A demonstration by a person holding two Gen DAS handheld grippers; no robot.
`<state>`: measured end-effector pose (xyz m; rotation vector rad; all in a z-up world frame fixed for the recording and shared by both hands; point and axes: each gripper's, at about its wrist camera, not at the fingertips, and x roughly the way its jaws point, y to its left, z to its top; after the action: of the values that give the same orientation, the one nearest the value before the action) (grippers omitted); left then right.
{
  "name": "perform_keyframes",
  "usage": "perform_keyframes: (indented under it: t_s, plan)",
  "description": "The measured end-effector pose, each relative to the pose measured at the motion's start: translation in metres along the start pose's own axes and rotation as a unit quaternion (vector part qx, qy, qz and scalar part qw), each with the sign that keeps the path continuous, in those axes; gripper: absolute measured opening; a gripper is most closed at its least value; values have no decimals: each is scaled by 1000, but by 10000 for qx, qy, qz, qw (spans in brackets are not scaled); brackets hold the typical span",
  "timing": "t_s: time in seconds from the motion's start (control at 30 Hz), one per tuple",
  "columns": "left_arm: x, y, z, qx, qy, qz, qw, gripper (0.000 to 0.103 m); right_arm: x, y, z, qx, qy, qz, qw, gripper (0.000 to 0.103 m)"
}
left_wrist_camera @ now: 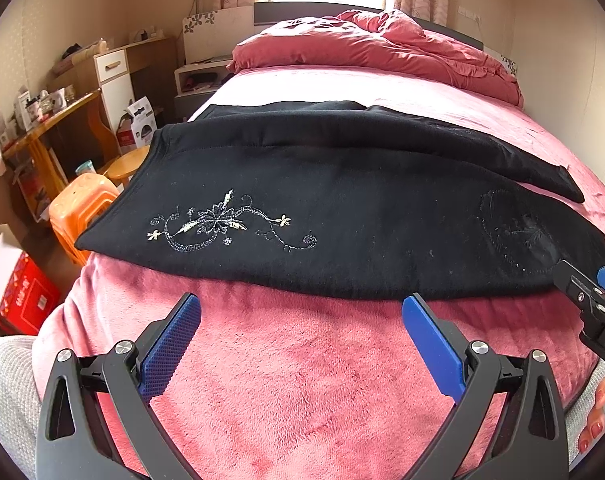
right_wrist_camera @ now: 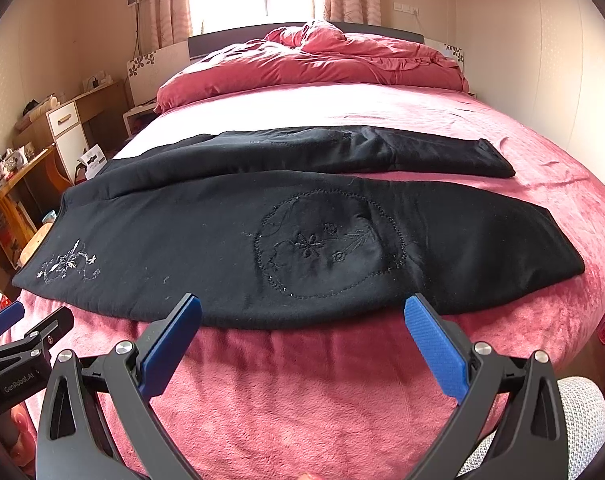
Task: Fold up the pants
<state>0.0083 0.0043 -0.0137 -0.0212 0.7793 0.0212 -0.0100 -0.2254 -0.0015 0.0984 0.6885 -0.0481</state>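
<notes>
Both the left gripper (left_wrist_camera: 301, 312) and right gripper (right_wrist_camera: 302, 312) are held spread and empty at lower centre, while the pants (right_wrist_camera: 230, 232) are seen unfolded across mid-frame, every fold judged outstanding.

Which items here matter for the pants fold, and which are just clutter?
Job:
- black pants, spread across the bed
- left gripper, jaws open, just short of the pants' near edge
- right gripper, jaws open, at the same edge
- pink blanket, the work surface

Lying about:
- crumpled duvet
- orange stool
- red box
- desk
</notes>
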Motion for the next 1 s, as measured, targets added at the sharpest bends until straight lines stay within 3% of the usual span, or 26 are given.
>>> perform_keyframes:
  t_s: [0.43, 0.57, 0.63, 0.73, 0.83, 1.0]
  plan:
    - [3, 0, 1, 13, 65, -50, 10000, 100, 2, -11, 3, 244, 43, 22, 9997, 101]
    - [7, 3, 3, -17, 119, -110, 9999, 100, 8, -28, 6, 625, 226, 371, 9971, 101]
    - [12, 6, 5, -7, 274, -265, 9993, 100, 12, -40, 8, 861, 359, 582, 9939, 101]
    - [19, 20, 6, -251, 423, -838, 9953, 100, 17, -65, 13, 1271, 541, 441, 9894, 101]
    - [25, 43, 6, -906, 428, -1274, 9868, 100, 25, -100, 19, 1806, 913, 335, 9787, 101]
    - [39, 73, 8, -1502, 518, -990, 9823, 100, 28, -186, 20, 3116, 1178, 471, 9417, 101]
